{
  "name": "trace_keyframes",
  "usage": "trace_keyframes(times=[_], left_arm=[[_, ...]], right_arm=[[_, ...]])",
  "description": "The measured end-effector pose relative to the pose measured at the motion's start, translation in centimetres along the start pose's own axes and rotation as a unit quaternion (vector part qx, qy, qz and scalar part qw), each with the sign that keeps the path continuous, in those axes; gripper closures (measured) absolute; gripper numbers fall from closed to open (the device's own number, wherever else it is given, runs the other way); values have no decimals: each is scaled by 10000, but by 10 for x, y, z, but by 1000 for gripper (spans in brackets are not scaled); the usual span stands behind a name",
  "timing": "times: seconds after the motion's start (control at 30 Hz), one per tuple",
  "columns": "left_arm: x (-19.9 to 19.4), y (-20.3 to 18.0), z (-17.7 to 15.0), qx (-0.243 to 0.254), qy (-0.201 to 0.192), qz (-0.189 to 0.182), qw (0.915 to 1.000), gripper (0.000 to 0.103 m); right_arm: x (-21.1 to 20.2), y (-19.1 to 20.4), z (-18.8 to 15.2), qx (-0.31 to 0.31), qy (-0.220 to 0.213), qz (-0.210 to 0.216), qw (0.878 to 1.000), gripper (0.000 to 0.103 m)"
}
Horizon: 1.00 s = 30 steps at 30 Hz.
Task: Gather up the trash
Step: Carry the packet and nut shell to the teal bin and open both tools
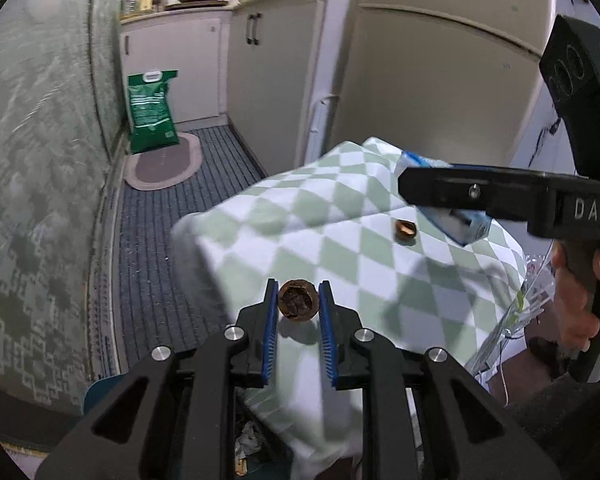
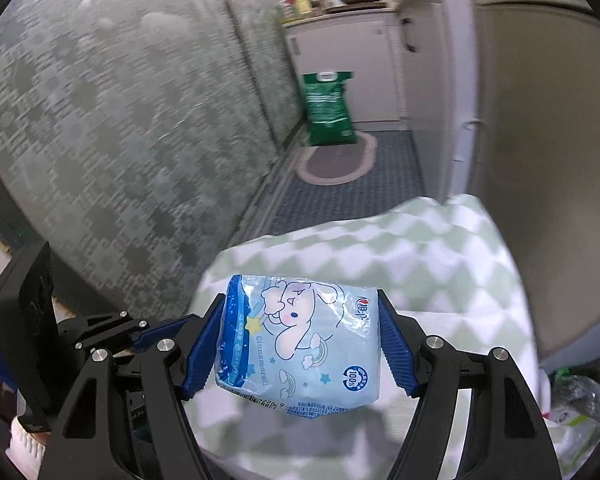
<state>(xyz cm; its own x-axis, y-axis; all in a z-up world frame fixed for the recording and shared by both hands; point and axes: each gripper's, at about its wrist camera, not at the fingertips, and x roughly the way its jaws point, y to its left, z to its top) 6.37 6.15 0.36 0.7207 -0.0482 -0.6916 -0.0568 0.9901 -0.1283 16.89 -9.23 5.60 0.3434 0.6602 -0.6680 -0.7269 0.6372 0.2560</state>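
A: Any writing?
B: "Cinnamoroll" and "100%" on the blue tissue pack (image 2: 300,344), clamped in the right gripper (image 2: 300,340) over the checkered cloth (image 2: 440,248).
A: Left gripper (image 1: 299,300)?
B: Narrow, pinching a walnut shell (image 1: 298,299).

Narrow kitchen passage: patterned green wall (image 1: 40,184) at nine o'clock, striped grey floor mat (image 1: 168,216), oval rug (image 1: 164,164), white cabinets (image 1: 268,76) at twelve, checked cloth (image 1: 340,240) at centre.

Black linkage grippers (image 1: 298,304), ribbed blue fingers (image 1: 271,334), silver screws, white "DAS" lettering.
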Motion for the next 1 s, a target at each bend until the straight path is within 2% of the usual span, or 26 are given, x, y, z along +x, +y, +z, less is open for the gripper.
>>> trace_keyframes(times=[0.27,0.6,0.8,1.0], left_arm=[[-24,42,-28,-217,199,278,9992,81],[-24,66,-78,4,729,542,9959,81],[-41,89,-89,-206,599,659,9958,81],[-66,111,-87,-498,179,754,9957,92]], right_arm=[[15,64,7,-414,140,476,9979,31],[42,111,6,-624,471,741,9942,31],[61,137,5,-689,671,959,9907,31],[75,157,1,-845,830,986,9880,31]])
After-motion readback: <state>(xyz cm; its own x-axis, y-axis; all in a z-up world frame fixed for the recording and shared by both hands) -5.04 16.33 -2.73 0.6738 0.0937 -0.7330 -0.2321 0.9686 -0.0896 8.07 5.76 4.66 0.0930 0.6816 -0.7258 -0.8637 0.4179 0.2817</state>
